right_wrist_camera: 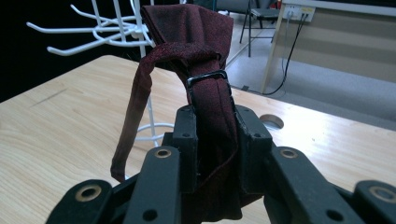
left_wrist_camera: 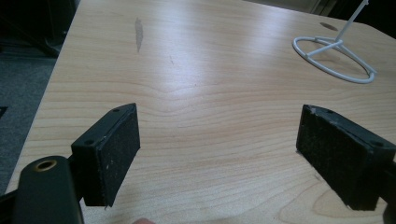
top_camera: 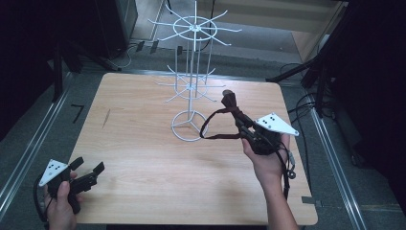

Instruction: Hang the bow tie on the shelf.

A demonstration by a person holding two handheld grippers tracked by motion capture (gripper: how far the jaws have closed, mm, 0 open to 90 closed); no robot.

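We log a dark red bow tie [right_wrist_camera: 205,60] clamped in our right gripper [top_camera: 245,125] at four o'clock from the white wire rack [top_camera: 191,91] — left gripper [top_camera: 88,167] wide open, empty, at the table's [top_camera: 143,143] seven o'clock.

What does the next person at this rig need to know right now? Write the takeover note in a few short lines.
Right hand-held gripper: shut on the dark red bow tie, held up above the table just right of the white wire rack; its strap loop hangs down on the side toward the rack.
Left hand-held gripper: open, holding nothing, low over the table's near left corner.
Done: the bow tie is picked up.
Left: it hangs on none of the rack's hooks yet; the likely next step is to slip the strap over one, then let go.
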